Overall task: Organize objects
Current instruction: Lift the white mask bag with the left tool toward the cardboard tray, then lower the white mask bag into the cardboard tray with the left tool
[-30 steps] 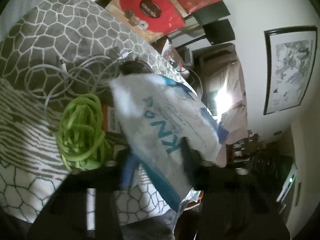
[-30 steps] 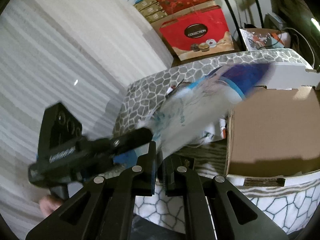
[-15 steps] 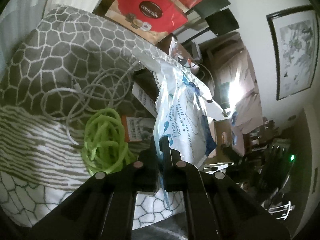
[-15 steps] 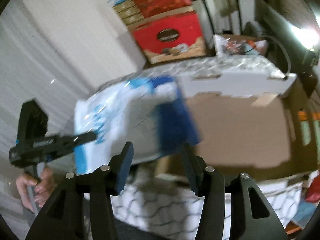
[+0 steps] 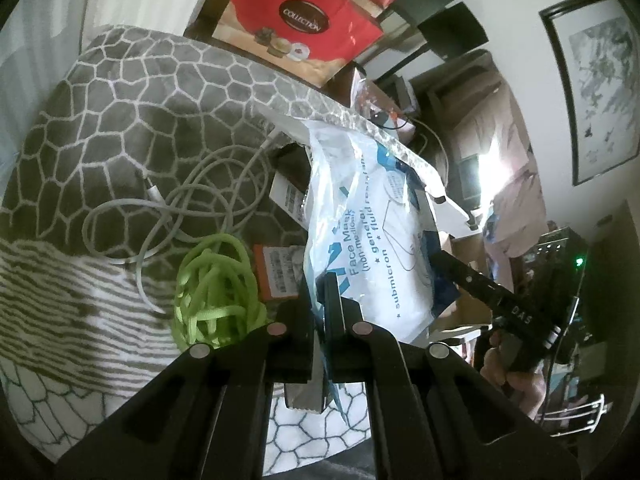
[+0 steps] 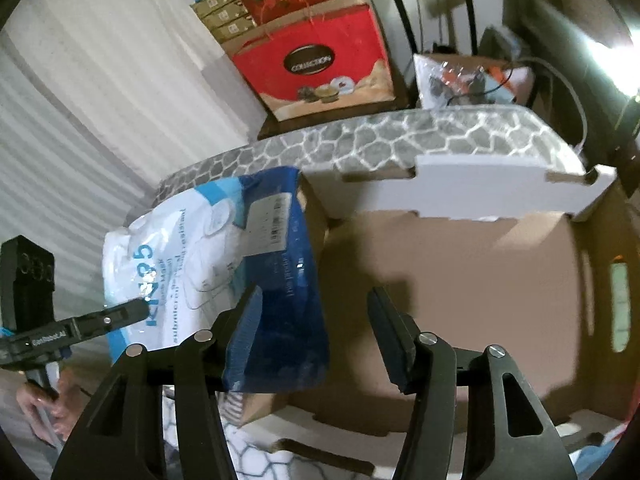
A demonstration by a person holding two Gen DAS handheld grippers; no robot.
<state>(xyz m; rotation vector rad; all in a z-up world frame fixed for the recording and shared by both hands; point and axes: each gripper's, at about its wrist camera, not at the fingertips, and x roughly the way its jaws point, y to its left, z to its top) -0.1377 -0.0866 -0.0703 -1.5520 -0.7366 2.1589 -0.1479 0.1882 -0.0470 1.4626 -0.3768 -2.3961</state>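
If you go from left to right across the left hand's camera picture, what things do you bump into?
White cable → green cord bundle → orange box → face mask pack, pinched in the left gripper → right gripper.

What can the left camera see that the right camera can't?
Only the left wrist view shows the green cord, the white cable, an orange box and a framed picture. Only the right wrist view shows the inside of the cardboard box and the open right gripper. Both show the mask bag pinched by the left gripper, the grey blanket and the red box.
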